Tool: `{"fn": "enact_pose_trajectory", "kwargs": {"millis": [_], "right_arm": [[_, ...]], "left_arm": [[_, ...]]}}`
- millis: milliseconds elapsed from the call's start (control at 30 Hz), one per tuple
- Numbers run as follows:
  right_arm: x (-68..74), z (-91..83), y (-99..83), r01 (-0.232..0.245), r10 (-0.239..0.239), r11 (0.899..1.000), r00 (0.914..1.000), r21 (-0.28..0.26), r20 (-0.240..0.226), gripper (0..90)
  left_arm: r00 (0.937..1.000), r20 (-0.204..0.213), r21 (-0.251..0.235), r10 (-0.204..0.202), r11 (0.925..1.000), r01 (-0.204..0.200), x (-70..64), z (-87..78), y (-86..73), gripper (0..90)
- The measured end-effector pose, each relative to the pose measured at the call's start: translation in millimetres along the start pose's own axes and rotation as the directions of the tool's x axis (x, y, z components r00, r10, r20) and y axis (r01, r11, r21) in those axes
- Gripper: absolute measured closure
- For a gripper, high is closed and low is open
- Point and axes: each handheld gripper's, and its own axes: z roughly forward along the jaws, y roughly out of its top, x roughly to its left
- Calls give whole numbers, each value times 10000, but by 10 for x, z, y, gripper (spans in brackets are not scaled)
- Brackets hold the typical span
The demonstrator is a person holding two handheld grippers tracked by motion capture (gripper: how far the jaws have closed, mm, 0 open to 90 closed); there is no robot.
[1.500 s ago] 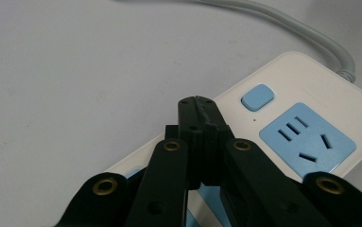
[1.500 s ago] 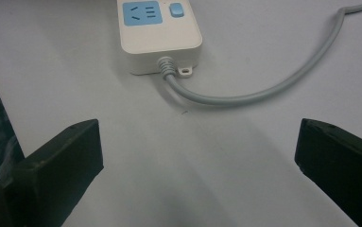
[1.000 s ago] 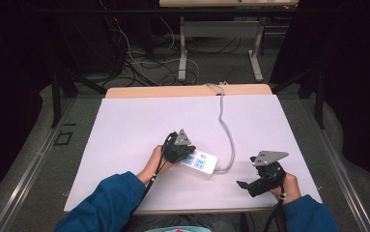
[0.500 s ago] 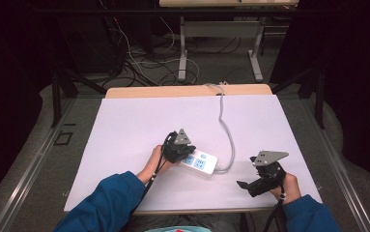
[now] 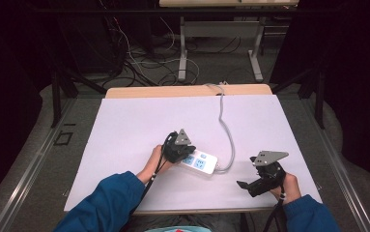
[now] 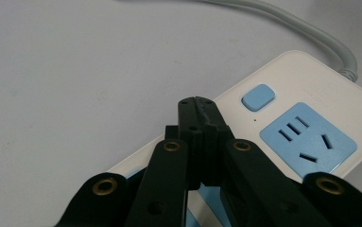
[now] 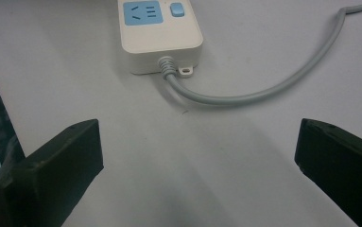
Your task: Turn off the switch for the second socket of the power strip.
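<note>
Left gripper (image 6: 196, 101): jaws pressed together with nothing between them, tips poised over the white power strip (image 6: 306, 90), just short of its blue switch (image 6: 258, 96) and beside a blue socket face (image 6: 308, 138); contact with the casing impossible to judge. Power strip lying flat near the front middle of the white table (image 5: 124, 125), grey cable (image 5: 227, 133) curving off toward the far edge. Right gripper (image 7: 195, 156): jaws spread wide, empty, aimed at the strip's cable end from well apart, low over the table
</note>
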Motion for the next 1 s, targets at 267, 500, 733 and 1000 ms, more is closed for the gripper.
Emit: {"fn": "enact_pose_trajectory", "kwargs": {"millis": [267, 500, 733, 1000], "right_arm": [[-3, -5, 1, 4, -4, 10000, 10000, 69, -29, 10], [-6, -2, 2, 54, -54, 10000, 10000, 61, -40, 10], [1, 1, -1, 13, -13, 10000, 10000, -21, 14, 10], [4, 1, 0, -21, 21, 10000, 10000, -48, 47, 10]], "left_arm": [[10000, -10, 47, 19, 10000, -19, -7, -3, 4, 900], [10000, 8, 42, 44, 10000, -44, -10, -9, 9, 900], [9999, 10, 91, 162, 9998, -162, -1, -32, 28, 900], [9999, -72, -10, 157, 9999, -157, -7, -26, 30, 900]]}}
